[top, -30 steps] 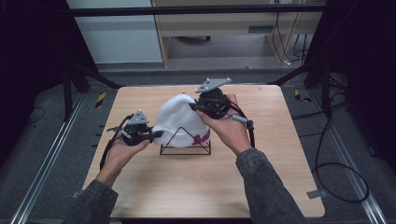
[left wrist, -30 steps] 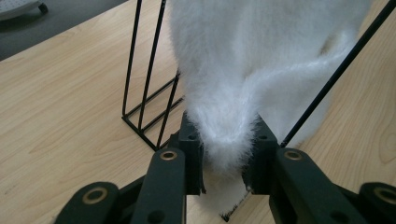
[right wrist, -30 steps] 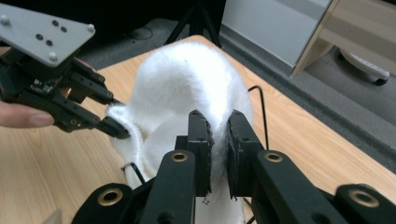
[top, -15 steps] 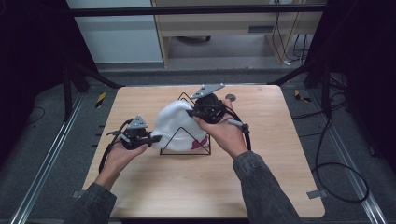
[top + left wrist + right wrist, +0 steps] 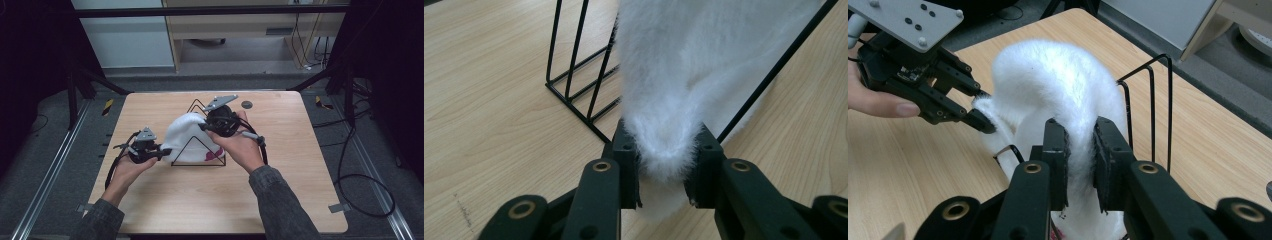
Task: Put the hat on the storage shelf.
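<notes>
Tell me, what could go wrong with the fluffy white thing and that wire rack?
1. The fluffy white cloth is draped over the black wire rack, so pulling might snag it or tip the rack.
2. The left tongs pinch only a small tuft at the cloth's edge; it could slip out.
3. The right tongs also clamp the cloth, so pulling apart might stretch it.

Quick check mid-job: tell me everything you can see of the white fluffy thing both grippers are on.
The white fluffy item looks like soft plush fabric, bunched and draped over the black wire rack on the wooden table. A pink mark shows near its lower edge. The left gripper pinches one end; the right gripper is clamped on a fold near the top.
</notes>
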The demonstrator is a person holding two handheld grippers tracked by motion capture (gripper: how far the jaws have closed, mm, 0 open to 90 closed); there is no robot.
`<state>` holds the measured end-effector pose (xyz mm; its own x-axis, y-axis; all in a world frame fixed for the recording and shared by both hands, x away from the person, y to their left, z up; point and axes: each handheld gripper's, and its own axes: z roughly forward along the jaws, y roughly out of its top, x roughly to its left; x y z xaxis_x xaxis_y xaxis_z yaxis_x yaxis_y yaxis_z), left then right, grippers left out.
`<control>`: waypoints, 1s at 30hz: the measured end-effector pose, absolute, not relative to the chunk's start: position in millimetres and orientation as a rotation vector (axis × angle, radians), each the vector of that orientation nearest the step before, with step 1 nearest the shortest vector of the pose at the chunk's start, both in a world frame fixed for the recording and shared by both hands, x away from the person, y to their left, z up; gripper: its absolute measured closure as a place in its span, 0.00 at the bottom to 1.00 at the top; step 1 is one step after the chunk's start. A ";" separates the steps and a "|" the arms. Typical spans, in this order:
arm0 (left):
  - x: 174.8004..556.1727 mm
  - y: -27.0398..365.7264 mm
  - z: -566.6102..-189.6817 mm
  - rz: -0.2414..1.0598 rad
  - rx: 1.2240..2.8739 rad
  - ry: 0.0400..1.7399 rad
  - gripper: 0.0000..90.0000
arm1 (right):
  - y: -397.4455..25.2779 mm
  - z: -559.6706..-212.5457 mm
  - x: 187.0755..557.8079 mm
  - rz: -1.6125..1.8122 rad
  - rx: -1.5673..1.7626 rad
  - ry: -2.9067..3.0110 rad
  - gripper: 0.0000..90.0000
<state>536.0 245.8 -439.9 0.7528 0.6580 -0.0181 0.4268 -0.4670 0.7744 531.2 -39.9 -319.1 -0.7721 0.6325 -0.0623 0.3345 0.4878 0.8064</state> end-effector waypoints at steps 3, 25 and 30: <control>534.1 246.0 -440.0 0.363 2.135 0.811 0.78 | -41.2 -320.5 529.3 1.191 0.811 2.390 0.86; 508.1 263.6 -422.8 0.467 2.069 0.828 0.69 | -51.0 -328.2 510.1 1.224 0.818 2.402 0.79; 505.3 269.7 -422.2 0.514 2.081 0.871 0.50 | -53.6 -325.8 506.7 1.236 0.813 2.397 0.77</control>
